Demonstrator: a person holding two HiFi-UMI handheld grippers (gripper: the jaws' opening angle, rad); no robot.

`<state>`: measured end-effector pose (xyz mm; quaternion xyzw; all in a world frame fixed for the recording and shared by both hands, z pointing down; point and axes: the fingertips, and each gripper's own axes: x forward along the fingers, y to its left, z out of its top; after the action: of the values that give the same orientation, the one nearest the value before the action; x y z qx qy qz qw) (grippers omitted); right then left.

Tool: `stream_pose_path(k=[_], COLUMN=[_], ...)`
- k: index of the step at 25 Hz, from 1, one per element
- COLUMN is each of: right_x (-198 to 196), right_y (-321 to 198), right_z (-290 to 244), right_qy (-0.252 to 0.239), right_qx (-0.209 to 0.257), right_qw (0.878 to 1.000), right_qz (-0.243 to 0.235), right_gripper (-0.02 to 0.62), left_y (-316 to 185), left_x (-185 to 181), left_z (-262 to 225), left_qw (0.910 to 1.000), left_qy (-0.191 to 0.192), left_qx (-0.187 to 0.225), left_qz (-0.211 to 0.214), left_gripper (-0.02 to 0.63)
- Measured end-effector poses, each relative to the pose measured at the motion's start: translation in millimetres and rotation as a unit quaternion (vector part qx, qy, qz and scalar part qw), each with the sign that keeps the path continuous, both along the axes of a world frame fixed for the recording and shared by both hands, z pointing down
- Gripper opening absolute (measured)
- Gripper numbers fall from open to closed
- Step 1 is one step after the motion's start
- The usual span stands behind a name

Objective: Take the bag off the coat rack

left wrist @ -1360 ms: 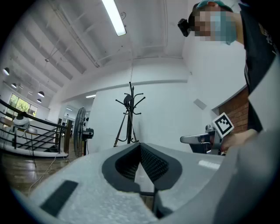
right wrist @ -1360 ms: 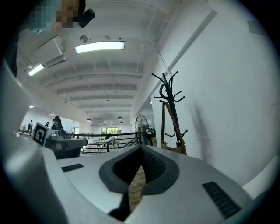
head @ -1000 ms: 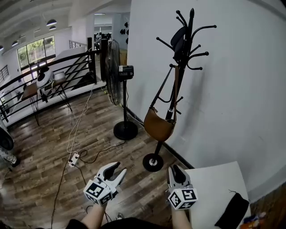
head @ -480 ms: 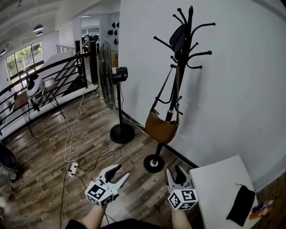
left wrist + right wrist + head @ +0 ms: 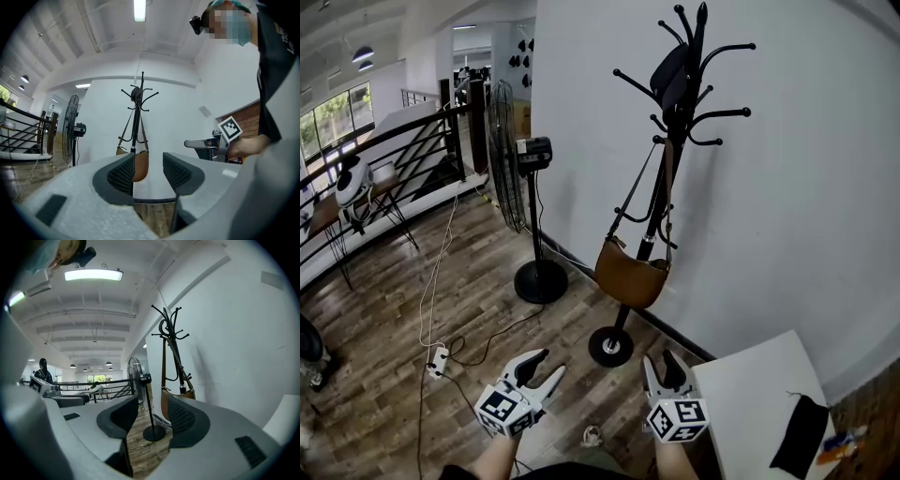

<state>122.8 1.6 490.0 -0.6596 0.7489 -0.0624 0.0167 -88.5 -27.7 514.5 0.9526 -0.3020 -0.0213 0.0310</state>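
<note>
1. Steps in on the tall black metal coat rack [image 5: 700, 28] against the white wall, a little closer than a second ago, with the black pedestal fan [image 5: 504, 155] sliding off to the left of the head view.
2. Finds the tan leather crossbody bag [image 5: 628, 277] where it was: hanging by its long brown strap from a hook below the rack's crown, in front of the pole and clear of the wooden floor [image 5: 384, 300].
3. Carries the left hand-held gripper [image 5: 548, 364] low and level, aimed at the rack, jaws just spread from partly closed to wide apart, with nothing between the pads but a far-off sight of the bag.
4. Shows the same on the right hand-held gripper [image 5: 662, 364]: jaws just opened wide, empty, looking past the bag toward the fan stand.
5. Brings more of the white tabletop [image 5: 750, 394] into the lower right corner, a black fabric item [image 5: 802, 436] lying on it untouched.
6. Reads as approach and readying, not yet a grasp: both tools well short of the bag, strap still on its hook.
7. Calls next, by judgement, for closing the gap, taking the strap near the hook, and lifting the loop up over the upturned tip.
8. Flags one risk: a slim rack on a small round base, likely to sway or tip under a sideways tug.
</note>
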Motion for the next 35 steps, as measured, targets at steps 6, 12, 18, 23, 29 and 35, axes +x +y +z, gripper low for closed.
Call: stream_pose_path(k=[6,12,18,23,29,35], right_x=[25.4,47.6,63.4,77.0,93.0,97.6], right_y=[-49.9,-95.6,-133.9,-157.4,-180.6,-201.4], right_z=[-1.0,-0.1,1.2,0.2,-7.8,-9.9], right_qy=[0.003,0.003,0.009,0.020,0.033,0.038], right_qx=[-0.002,-0.004,-0.006,-0.007,0.002,0.007], right_qw=[1.000,1.000,1.000,0.999,0.999,0.999], right_qz=[-0.001,-0.009,-0.019,-0.029,-0.026,-0.003], right_gripper=[0.176,0.176,0.179,0.181,0.181,0.181], left_y=[-50.3,-93.7,-127.2,-148.2,-169.7,-199.4], left_x=[22.9,45.2,60.4,72.9,84.4,91.5], left_z=[-11.1,-15.9,-11.9,-17.6,-10.3,-14.7], left_qw=[0.9998,0.9994,0.9994,0.9987,0.9987,0.9990], left_qy=[0.005,0.007,0.003,0.014,0.014,0.020], left_qx=[0.013,0.026,0.014,0.016,0.013,0.026], left_qz=[-0.013,-0.022,-0.032,-0.045,-0.048,-0.031], left_gripper=[0.179,0.179,0.179,0.179,0.179,0.178])
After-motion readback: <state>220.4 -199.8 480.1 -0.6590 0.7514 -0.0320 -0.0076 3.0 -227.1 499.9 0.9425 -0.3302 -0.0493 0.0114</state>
